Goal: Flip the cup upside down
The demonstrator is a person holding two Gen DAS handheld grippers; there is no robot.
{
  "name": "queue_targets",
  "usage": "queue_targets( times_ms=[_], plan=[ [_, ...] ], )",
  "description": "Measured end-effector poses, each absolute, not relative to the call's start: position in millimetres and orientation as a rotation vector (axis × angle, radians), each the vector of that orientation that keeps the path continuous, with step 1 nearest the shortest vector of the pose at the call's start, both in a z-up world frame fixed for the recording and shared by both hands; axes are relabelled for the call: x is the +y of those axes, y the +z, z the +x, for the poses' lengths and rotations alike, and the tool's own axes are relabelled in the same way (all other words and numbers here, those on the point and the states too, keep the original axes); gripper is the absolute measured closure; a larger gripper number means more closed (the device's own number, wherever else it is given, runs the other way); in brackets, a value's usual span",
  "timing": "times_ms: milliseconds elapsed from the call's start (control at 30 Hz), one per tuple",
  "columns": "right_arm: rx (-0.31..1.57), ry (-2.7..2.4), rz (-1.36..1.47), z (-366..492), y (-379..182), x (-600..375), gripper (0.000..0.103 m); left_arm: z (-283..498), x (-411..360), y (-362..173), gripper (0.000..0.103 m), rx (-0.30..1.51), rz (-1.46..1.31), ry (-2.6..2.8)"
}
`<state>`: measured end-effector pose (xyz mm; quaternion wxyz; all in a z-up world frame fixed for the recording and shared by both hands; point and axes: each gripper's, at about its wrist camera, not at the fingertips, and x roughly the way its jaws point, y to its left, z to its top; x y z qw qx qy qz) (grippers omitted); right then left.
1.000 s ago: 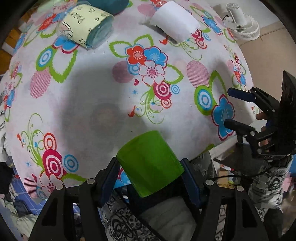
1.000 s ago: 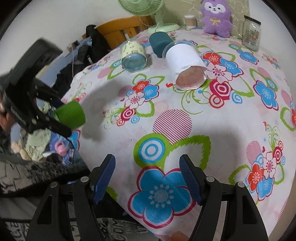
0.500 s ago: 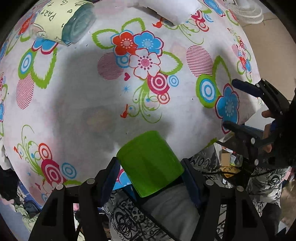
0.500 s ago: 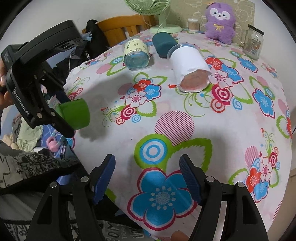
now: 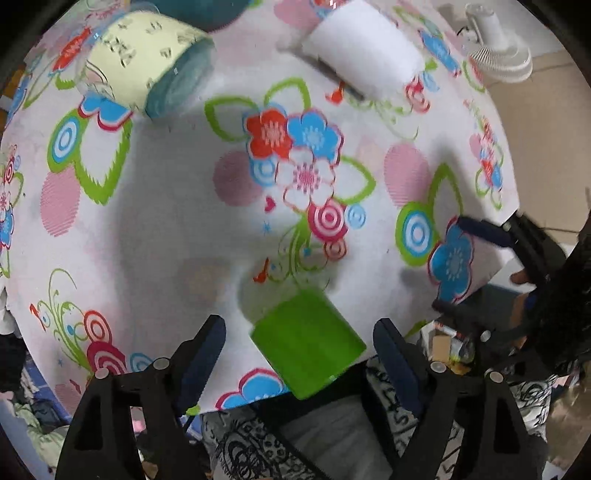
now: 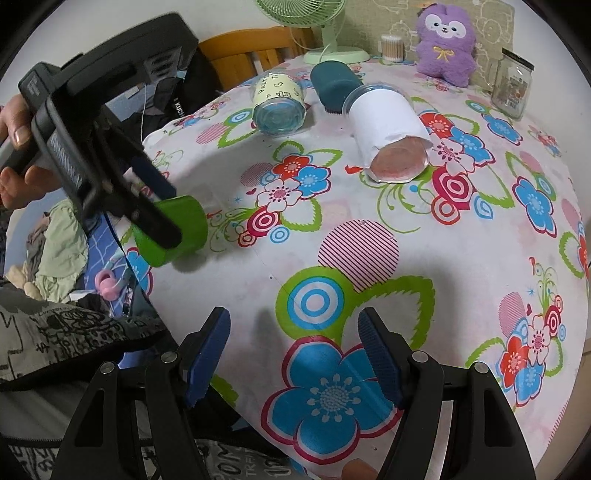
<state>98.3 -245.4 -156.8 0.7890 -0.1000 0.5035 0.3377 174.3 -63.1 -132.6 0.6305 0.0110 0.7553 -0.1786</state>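
A green cup (image 5: 306, 341) sits on the flowered tablecloth (image 5: 166, 229) near its near edge, between the fingers of my left gripper (image 5: 295, 354). The jaws stand wide, with a gap on each side of the cup. In the right wrist view the cup (image 6: 181, 229) rests tilted at the table's left edge with the left gripper (image 6: 147, 201) around it. My right gripper (image 6: 293, 354) is open and empty over the table's near edge; it also shows in the left wrist view (image 5: 476, 266).
Three cups lie on their sides at the back: a yellow-and-teal one (image 6: 279, 101), a dark teal one (image 6: 332, 86) and a white one (image 6: 388, 129). A green fan (image 6: 321, 33), a purple plush (image 6: 445, 38) and a glass jar (image 6: 511, 88) stand behind. A wooden chair (image 6: 251, 48) is at the back left.
My left gripper has opened and let go of the green cup, which now rests on the table edge. The left gripper moved in over the table. The right gripper stayed open.
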Motion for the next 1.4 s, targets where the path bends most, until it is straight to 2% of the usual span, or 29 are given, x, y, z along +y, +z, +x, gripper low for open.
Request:
queue_targets(
  times_ms=[200, 367, 467, 600, 767, 1000, 1167, 1267, 1400],
  plan=[
    [1.085, 0.73, -0.216, 96.0, -157.5, -243.2, 0.029, 172.9, -52.8, -115.4, 0.015, 1.661, 0.003, -0.4],
    [1.068, 0.716, -0.186, 96.5, -154.9, -249.7, 0.029, 130.2, -56.2, -105.6, 0.013, 1.448, 0.052, -0.367],
    [1.051, 0.702, -0.149, 97.7, -152.8, -259.4, 0.029, 101.1, -54.3, -103.5, 0.012, 1.33, -0.031, -0.384],
    [1.034, 0.674, -0.109, 100.6, -149.2, -273.5, 0.029, 71.3, -56.2, -114.5, 0.012, 1.16, -0.226, -0.346],
    [1.003, 0.643, -0.055, 102.9, -142.2, -291.4, 0.029, 37.6, -77.9, -127.0, 0.009, 0.915, -0.329, -0.148],
    [0.991, 0.632, -0.004, 101.7, -144.5, -311.2, 0.029, 25.5, -108.2, -156.7, 0.008, 0.825, -0.345, 0.014],
    [0.996, 0.627, 0.018, 98.0, -150.1, -320.6, 0.029, 20.7, -118.9, -172.1, 0.015, 0.807, -0.316, 0.054],
    [0.998, 0.614, 0.029, 96.7, -152.6, -327.6, 0.029, 16.4, -119.1, -172.3, 0.025, 0.796, -0.308, 0.063],
    [0.995, 0.605, 0.056, 98.1, -153.1, -337.0, 0.029, 10.2, -113.4, -172.8, 0.042, 0.776, -0.318, 0.082]
  ],
)
